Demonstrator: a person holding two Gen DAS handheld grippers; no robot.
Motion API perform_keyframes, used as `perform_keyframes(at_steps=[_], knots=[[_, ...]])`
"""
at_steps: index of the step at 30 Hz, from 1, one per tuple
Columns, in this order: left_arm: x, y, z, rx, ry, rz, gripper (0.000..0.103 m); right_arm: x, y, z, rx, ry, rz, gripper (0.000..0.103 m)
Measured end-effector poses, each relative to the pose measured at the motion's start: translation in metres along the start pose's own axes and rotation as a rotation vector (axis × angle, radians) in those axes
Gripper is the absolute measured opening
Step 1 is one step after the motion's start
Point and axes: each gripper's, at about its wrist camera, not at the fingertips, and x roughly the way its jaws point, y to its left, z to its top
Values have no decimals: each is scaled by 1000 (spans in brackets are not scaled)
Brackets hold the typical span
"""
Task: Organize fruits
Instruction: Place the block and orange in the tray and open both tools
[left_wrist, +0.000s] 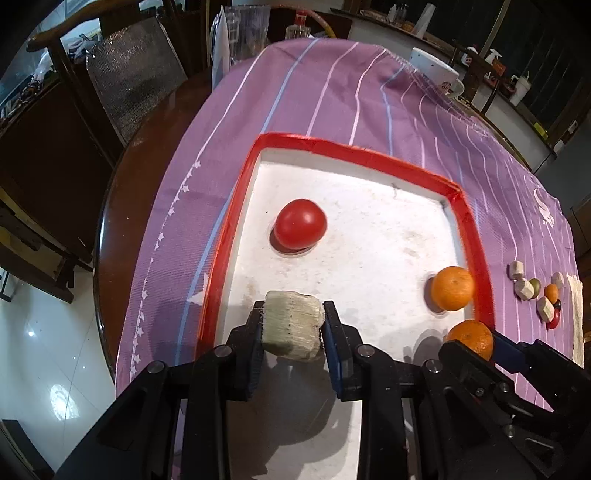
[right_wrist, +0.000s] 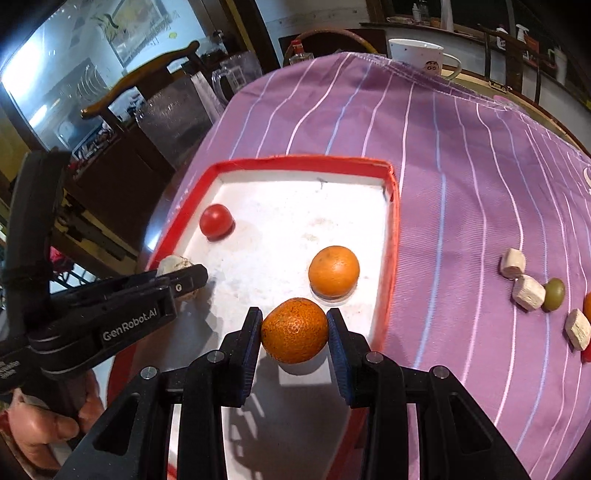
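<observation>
A white tray with a red rim (left_wrist: 369, 151) (right_wrist: 303, 162) lies on the purple striped cloth. In it are a red tomato (left_wrist: 300, 228) (right_wrist: 216, 220) and an orange (left_wrist: 452, 288) (right_wrist: 333, 271). My left gripper (left_wrist: 291, 325) is shut on a pale fibrous chunk (left_wrist: 291, 323) (right_wrist: 173, 264) above the tray's near left part. My right gripper (right_wrist: 294, 334) is shut on a second orange (right_wrist: 294, 334) (left_wrist: 474, 338) above the tray's near right part.
Right of the tray, on the cloth, lie several pale chunks (right_wrist: 528, 291) (left_wrist: 526, 288), a green fruit (right_wrist: 554, 293) and small red and orange pieces (left_wrist: 552, 291). A white mug (right_wrist: 417, 55) (left_wrist: 434, 70) stands at the far edge. Chairs and a pitcher (right_wrist: 236, 74) stand beyond the table's left side.
</observation>
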Motion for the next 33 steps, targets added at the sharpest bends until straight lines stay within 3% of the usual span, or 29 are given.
perform_keyframes(at_steps=[8,15,18,33], knots=[[7,2,3,19,-2,-4,29,15,-1,3,0,16,-49,40],[7,3,5,1,4,-23,47,17,-2,4,6,20,-50,40],[2,7,6,-30,5,-48,47,16,-1,4,3,21,-49,40],[-51,14,-1,-134,-75,-27,56,-33,-7,2,3,-63,3,43]])
